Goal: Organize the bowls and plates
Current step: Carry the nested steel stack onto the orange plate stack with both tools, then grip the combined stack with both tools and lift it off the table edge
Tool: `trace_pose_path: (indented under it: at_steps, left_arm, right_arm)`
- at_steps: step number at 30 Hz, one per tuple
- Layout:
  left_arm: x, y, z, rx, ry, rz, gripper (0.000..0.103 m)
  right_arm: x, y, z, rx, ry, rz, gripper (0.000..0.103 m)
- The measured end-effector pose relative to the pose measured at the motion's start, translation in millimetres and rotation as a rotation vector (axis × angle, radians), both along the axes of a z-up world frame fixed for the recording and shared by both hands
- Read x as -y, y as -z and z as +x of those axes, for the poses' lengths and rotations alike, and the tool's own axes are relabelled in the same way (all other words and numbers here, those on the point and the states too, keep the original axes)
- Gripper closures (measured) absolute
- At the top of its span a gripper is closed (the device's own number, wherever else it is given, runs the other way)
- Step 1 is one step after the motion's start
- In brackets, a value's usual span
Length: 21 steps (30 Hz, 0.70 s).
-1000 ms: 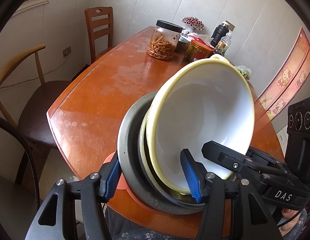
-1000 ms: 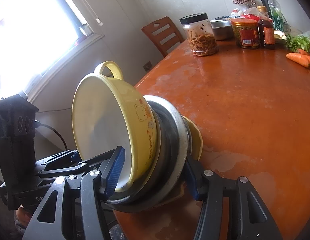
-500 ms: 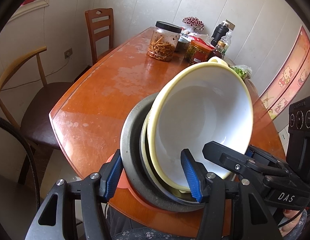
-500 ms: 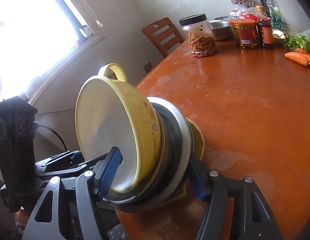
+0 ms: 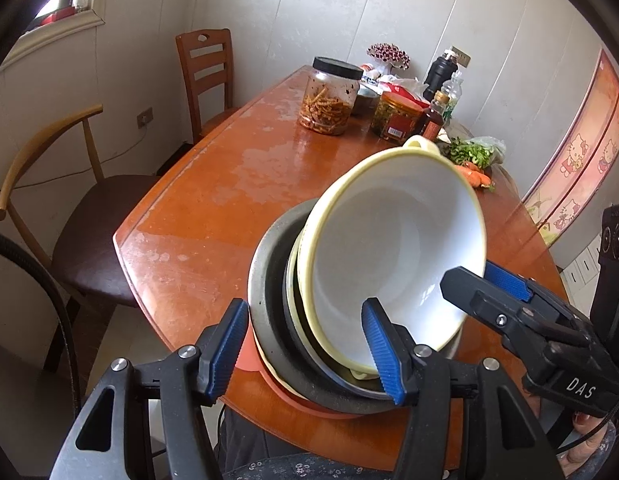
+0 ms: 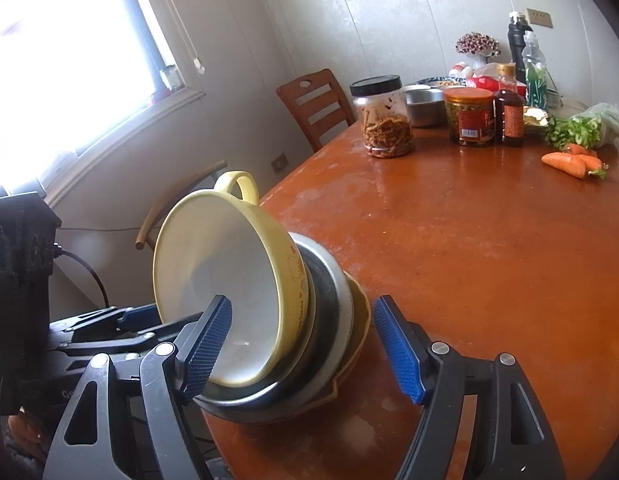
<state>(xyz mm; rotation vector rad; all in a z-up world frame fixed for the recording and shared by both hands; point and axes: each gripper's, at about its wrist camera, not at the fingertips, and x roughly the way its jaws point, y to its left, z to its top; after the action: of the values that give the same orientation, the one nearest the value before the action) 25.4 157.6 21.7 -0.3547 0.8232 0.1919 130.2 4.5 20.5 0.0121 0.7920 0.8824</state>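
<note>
The stack sits at the near edge of the worktop (image 5: 213,208), tipped up on its rim so that the open sides face right. Innermost is the yellow bowl (image 5: 389,248), white inside, with a loop handle at its far top. It nests in a steel bowl (image 5: 265,300) with a dark inner wall. Behind that comes a yellow plate (image 6: 359,320), and an orange plate (image 5: 249,356) shows at the bottom left.

The left tool (image 5: 305,350) is clamped across the stack near its lower edge. One blue pad presses on the outer wall of the steel bowl and the other lies against the white inside of the yellow bowl.

The right tool (image 6: 303,350) stands spread around the same stack. Its left pad is inside the yellow bowl. Its right pad hangs just beside the yellow plate, with a strip of worktop showing between them. In the left wrist view this tool reaches in from the right, one black finger over the bowl's lower right rim.

At the far end of the worktop are a black-lidded jar (image 5: 329,98), a red-labelled jar (image 6: 469,118), a sauce bottle (image 6: 509,110), greens (image 6: 585,128) and carrots (image 6: 569,162). A wooden chair (image 5: 207,76) stands at the far left.
</note>
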Motion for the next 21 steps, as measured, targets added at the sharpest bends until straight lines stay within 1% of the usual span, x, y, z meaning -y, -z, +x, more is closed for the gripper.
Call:
trace_pose_path:
  at_steps: [5, 14, 19, 21]
  left_arm:
    - [3.3, -8.4, -7.7, 0.021, -0.007, 0.014, 0.042]
    - [9.0, -17.8, -23.7, 0.031, -0.033, 0.038, 0.041]
    - [12.7, -23.2, -38.5, 0.035, -0.060, 0.086, 0.041]
    - [13.1, -26.1, -46.0, 0.043, -0.066, 0.091, 0.041]
  right_arm:
    - [7.8, -8.1, -8.1, 0.027, -0.002, 0.003, 0.027]
    - [17.4, -21.6, -31.0, 0.086, -0.013, 0.002, 0.025]
    - [19.9, -24.5, -42.6, 0.123, -0.014, -0.021, 0.025]
    - [22.0, -25.9, -49.3, 0.140, -0.019, -0.021, 0.025]
